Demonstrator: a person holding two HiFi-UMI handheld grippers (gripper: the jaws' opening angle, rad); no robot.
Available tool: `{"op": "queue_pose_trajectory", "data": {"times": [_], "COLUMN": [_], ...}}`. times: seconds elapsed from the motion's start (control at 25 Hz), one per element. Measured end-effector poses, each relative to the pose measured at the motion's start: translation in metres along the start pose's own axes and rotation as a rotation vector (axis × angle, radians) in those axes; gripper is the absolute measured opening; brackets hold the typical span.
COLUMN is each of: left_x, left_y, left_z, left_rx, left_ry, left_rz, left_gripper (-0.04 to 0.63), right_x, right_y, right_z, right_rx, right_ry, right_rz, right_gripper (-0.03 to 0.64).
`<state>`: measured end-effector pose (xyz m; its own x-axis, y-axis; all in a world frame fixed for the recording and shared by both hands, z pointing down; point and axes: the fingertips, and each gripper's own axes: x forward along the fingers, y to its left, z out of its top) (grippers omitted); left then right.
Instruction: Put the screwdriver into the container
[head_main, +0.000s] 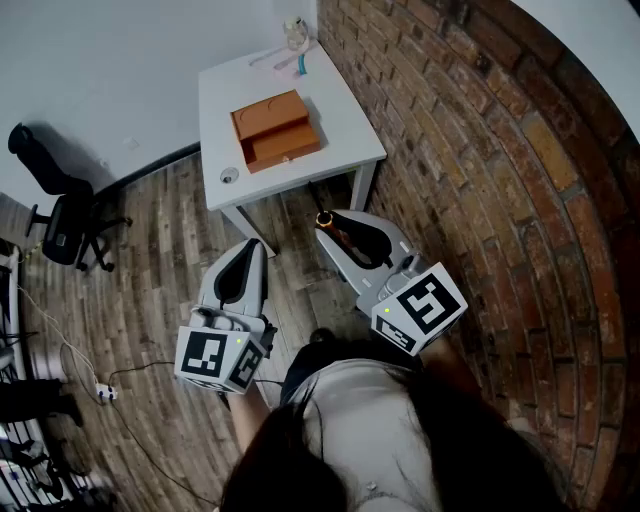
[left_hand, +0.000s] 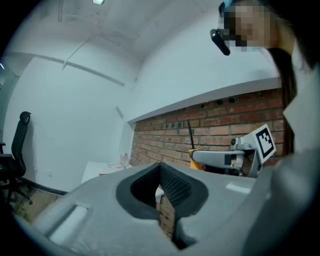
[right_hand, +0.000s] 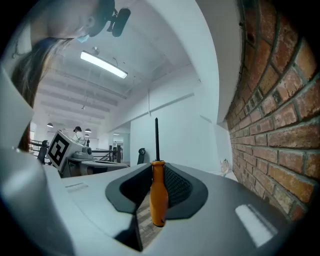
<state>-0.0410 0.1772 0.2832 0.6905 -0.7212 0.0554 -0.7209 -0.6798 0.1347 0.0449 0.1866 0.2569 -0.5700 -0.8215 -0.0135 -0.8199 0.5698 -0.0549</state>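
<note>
An orange-handled screwdriver (right_hand: 159, 195) stands upright between the jaws of my right gripper (right_hand: 160, 202), its dark shaft pointing up. In the head view my right gripper (head_main: 330, 224), shut on the screwdriver (head_main: 323, 218), hovers over the wooden floor just short of the white table (head_main: 345, 120). The orange wooden container (head_main: 278, 130) lies open on that table, well ahead of both grippers. My left gripper (head_main: 252, 246) hangs beside the right one, jaws together and nothing in them. In the left gripper view, the left gripper (left_hand: 161, 192) sees the right gripper (left_hand: 220, 159) and the screwdriver (left_hand: 191, 136) to its right.
A brick wall (head_main: 480, 150) runs close along the right. A black office chair (head_main: 60, 215) stands at the left, with cables (head_main: 90, 385) on the floor. On the table are a small round object (head_main: 230, 175) and a glass (head_main: 295, 32) at the far edge.
</note>
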Motion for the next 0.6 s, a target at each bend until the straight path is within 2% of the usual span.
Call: {"op": "queue_pose_trajectory", "data": {"times": [0.6], "left_x": [-0.012], "left_y": [0.026], "left_z": [-0.001], "left_rx": [-0.01], "left_ry": [-0.008], "left_rz": [-0.059], "left_gripper": [0.002], "right_x": [0.029], "right_y": [0.008], "right_z": [0.0], "right_rx": [-0.003], "right_ry": [-0.005], "right_rz": [-0.071], "right_gripper": [0.083]}}
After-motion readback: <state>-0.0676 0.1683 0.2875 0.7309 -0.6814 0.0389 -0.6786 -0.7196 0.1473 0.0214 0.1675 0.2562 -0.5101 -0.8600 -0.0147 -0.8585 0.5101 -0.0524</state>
